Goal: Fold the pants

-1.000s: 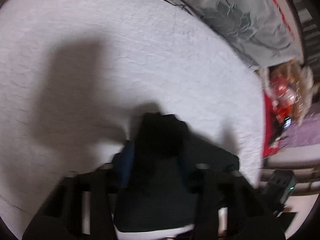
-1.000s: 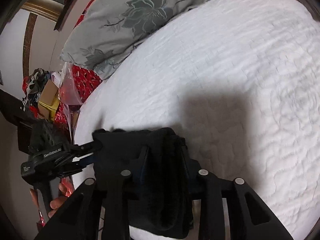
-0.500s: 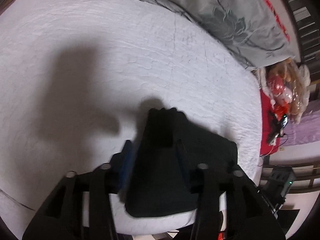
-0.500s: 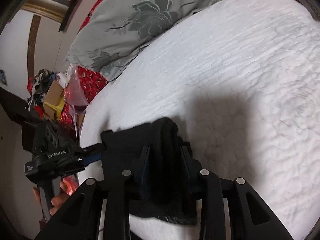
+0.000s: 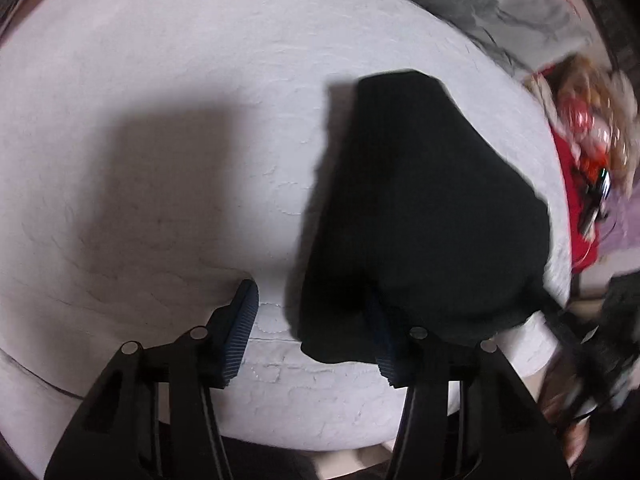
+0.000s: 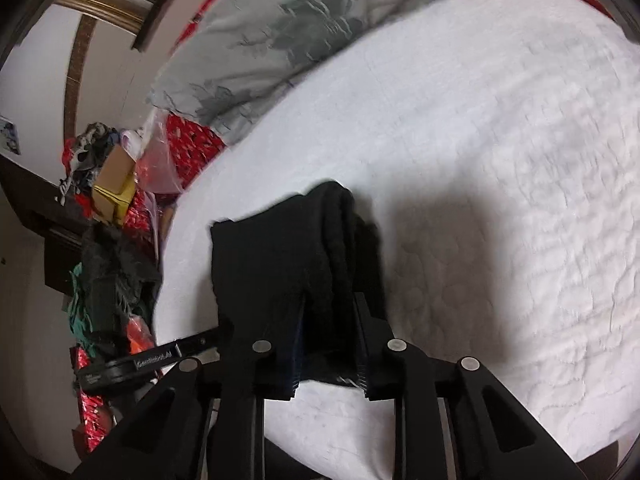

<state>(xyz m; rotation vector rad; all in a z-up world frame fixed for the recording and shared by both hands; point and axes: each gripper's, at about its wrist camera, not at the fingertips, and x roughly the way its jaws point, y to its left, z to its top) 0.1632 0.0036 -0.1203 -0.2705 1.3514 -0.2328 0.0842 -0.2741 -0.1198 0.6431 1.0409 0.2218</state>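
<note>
The black pants (image 5: 420, 208) lie folded into a thick bundle near the front edge of the white quilted bed (image 5: 160, 80). My left gripper (image 5: 310, 300) is open and its jaws are closing. Its left pad (image 5: 240, 320) stands clear over bare quilt, and its right pad (image 5: 380, 336) is at the bundle's near left corner. In the right wrist view the pants (image 6: 280, 256) show a thick rolled fold that runs between the fingers of my right gripper (image 6: 330, 304), which is closing and pinches that fold. The left gripper (image 6: 140, 364) shows blurred at the pants' left edge.
A grey floral pillow (image 6: 280, 40) lies at the head of the bed. Beside the bed stands clutter: a cardboard box (image 6: 114, 184), red bags (image 6: 188, 148) and a dark pile of clothes (image 6: 112, 280). The bed's front edge (image 5: 320, 420) is just below the grippers.
My left gripper has let go of the pants and slid left, so the bundle now lies right of it. The right gripper stays shut on the fold.
</note>
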